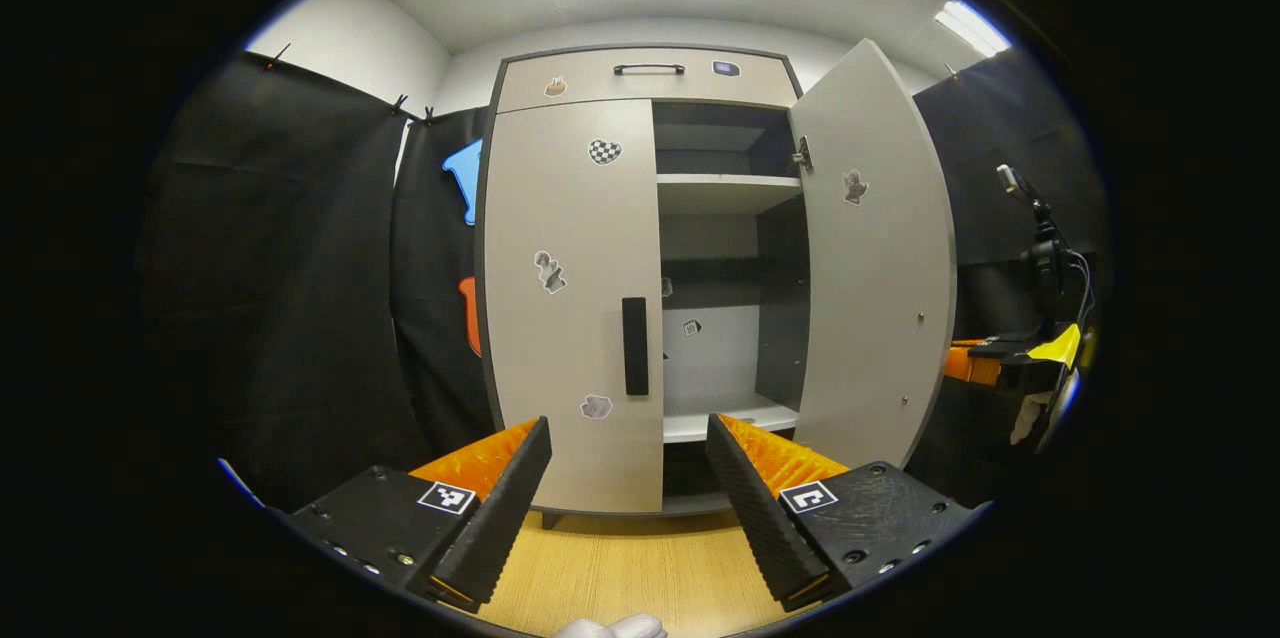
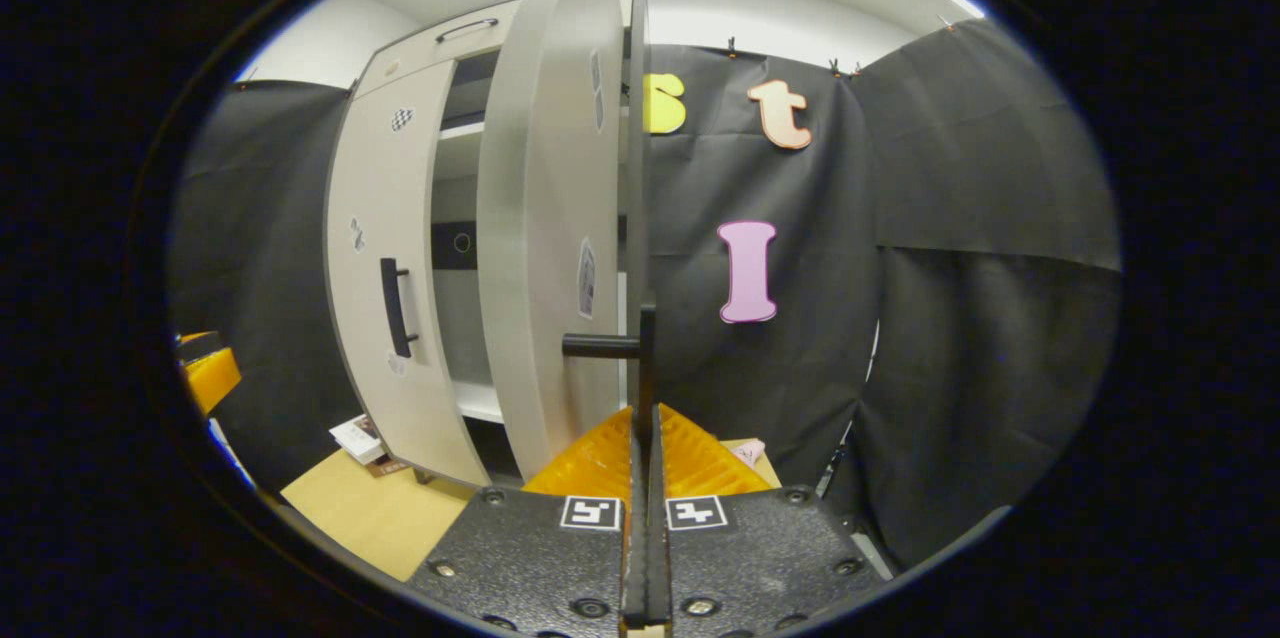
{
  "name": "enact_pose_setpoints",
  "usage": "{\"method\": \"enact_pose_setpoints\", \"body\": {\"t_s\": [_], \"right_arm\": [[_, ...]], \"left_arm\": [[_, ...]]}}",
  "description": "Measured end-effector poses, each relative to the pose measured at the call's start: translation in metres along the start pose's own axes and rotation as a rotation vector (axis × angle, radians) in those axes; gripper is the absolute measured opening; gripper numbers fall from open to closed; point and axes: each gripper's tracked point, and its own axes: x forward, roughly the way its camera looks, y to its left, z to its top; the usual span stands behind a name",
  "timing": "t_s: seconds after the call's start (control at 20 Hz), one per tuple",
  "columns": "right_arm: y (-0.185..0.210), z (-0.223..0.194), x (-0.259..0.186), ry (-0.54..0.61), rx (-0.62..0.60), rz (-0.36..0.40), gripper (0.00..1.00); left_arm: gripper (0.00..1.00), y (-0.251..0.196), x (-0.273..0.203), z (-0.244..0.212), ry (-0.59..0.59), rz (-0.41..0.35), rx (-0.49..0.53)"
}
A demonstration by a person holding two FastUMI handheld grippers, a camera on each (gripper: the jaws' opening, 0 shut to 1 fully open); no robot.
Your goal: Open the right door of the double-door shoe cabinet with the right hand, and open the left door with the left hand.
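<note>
Your right tool [image 2: 641,438] is clamped on the open right door's handle [image 2: 640,358]; your left tool [image 1: 628,478] gapes wide before the closed left door [image 1: 570,308], nothing between.

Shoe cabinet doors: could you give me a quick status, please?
Right gripper shut on right door handle, right door open. Left gripper open, short of closed left door.

I'm seeing open air between my spread left gripper [image 1: 628,443] and the closed left door [image 1: 570,308]; its handle [image 1: 634,346] is unblocked. The swung-out right door [image 1: 878,258] is walling off the right side.
</note>
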Motion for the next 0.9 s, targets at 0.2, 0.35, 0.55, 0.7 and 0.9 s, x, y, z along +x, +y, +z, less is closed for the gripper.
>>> {"method": "enact_pose_setpoints", "body": {"t_s": [0.2,0.35,0.55,0.7,0.9], "right_arm": [[-0.013,0.001,-0.010,-0.009,-0.008,-0.065,0.13],[-0.027,0.009,-0.018,-0.052,-0.021,-0.134,0.80],[-0.024,0.012,-0.027,-0.074,-0.015,-0.168,1.00],[-0.005,0.014,-0.035,-0.081,-0.002,-0.150,1.00],[0.034,0.013,-0.041,-0.099,0.009,-0.083,1.00]], "left_arm": [[0.95,0.006,0.002,-0.001,0.004,-0.004,0.004],[0.95,0.013,0.006,-0.003,0.005,-0.011,0.008],[0.95,0.026,0.010,-0.003,0.001,-0.019,0.010],[0.95,0.038,0.017,-0.005,0.004,-0.023,0.015],[0.95,0.051,0.035,-0.011,0.007,-0.024,0.023]]}}
